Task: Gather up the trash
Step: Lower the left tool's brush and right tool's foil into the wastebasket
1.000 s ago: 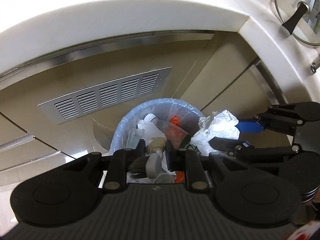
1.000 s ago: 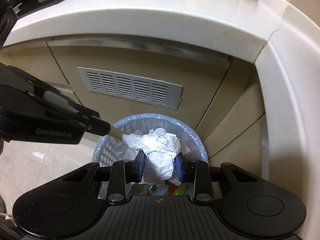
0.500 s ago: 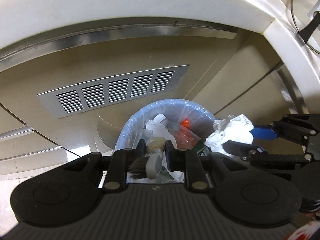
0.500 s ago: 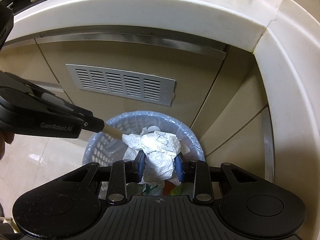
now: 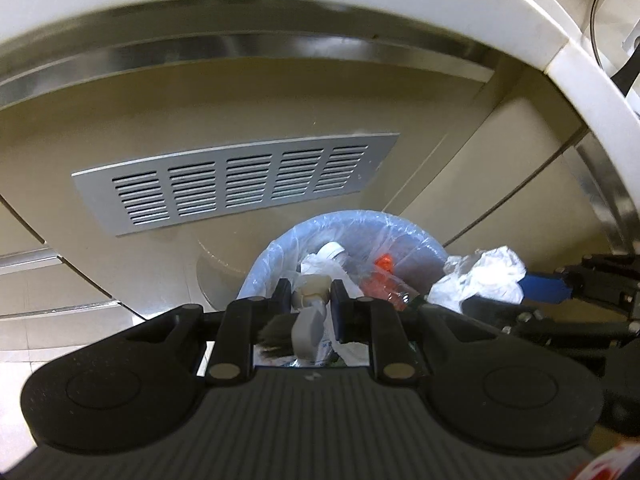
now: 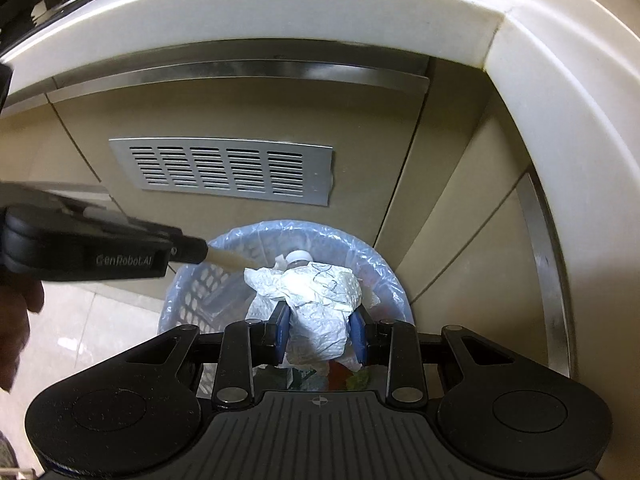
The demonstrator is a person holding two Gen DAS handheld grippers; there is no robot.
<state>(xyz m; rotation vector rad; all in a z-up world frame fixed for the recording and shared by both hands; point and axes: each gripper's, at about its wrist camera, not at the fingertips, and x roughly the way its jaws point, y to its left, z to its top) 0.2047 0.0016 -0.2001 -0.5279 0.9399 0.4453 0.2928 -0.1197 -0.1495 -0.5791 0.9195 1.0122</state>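
Observation:
A white mesh trash bin with a blue plastic liner (image 5: pixel 360 224) (image 6: pixel 376 268) stands on the floor against the cabinet. It holds a clear bottle (image 5: pixel 334 250), red wrappers (image 5: pixel 382 280) and other rubbish. My left gripper (image 5: pixel 310 294) is shut on a small brush with a beige handle (image 5: pixel 312 286) above the bin's near rim. My right gripper (image 6: pixel 320 322) is shut on a crumpled white paper towel (image 6: pixel 320 296) above the bin; it also shows in the left wrist view (image 5: pixel 480 276).
A beige cabinet front with a metal vent grille (image 5: pixel 236 184) (image 6: pixel 228 170) stands behind the bin. A white countertop edge (image 6: pixel 280 16) curves overhead and down the right side. Pale floor tiles (image 6: pixel 92 332) lie to the left.
Both grippers have moved lower and closer to the cabinet and the bin, each with its load. Neither grip has changed.

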